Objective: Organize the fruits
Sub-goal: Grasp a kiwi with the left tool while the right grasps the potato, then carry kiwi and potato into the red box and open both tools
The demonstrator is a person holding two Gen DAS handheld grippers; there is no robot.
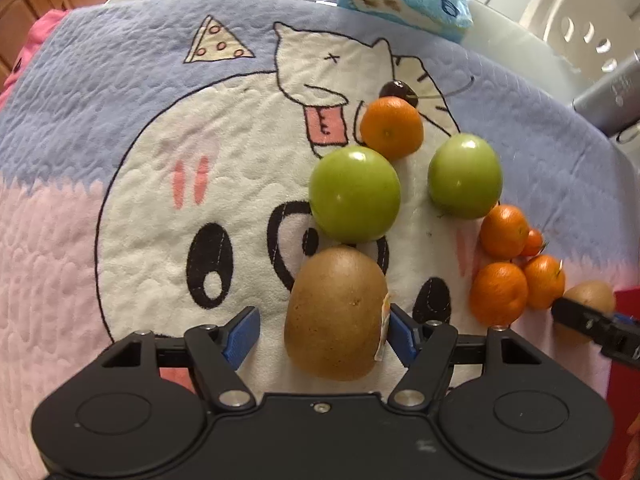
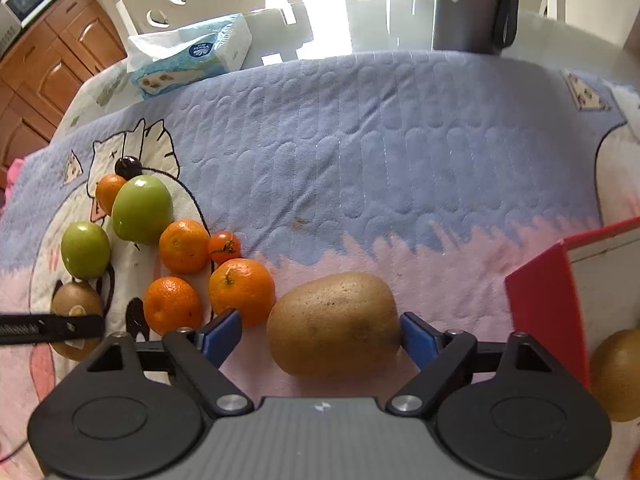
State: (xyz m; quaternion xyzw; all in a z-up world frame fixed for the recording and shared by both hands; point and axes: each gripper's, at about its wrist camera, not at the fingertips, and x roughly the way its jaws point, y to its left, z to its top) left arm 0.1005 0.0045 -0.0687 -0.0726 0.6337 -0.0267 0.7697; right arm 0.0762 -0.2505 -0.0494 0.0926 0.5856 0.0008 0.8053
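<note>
My left gripper (image 1: 324, 334) is open around a brown kiwi (image 1: 335, 314) with a sticker; the right pad (image 1: 402, 334) touches it and the left pad stands apart. Ahead lie two green apples (image 1: 355, 194) (image 1: 465, 176), several mandarins (image 1: 392, 127), a small tomato (image 1: 534, 242) and a dark cherry (image 1: 398, 90). My right gripper (image 2: 320, 336) is open around a second kiwi (image 2: 334, 322); its right pad (image 2: 416, 338) touches it. The same fruits lie to its left: apples (image 2: 142, 208), mandarins (image 2: 242, 296), tomato (image 2: 225, 246).
A cartoon blanket (image 1: 120, 220) covers the table. A tissue pack (image 2: 192, 56) lies at the far edge. A red-rimmed box (image 2: 548, 300) stands at the right, with another kiwi (image 2: 618, 374) by it. A grey cylinder (image 2: 468, 4) stands at the back.
</note>
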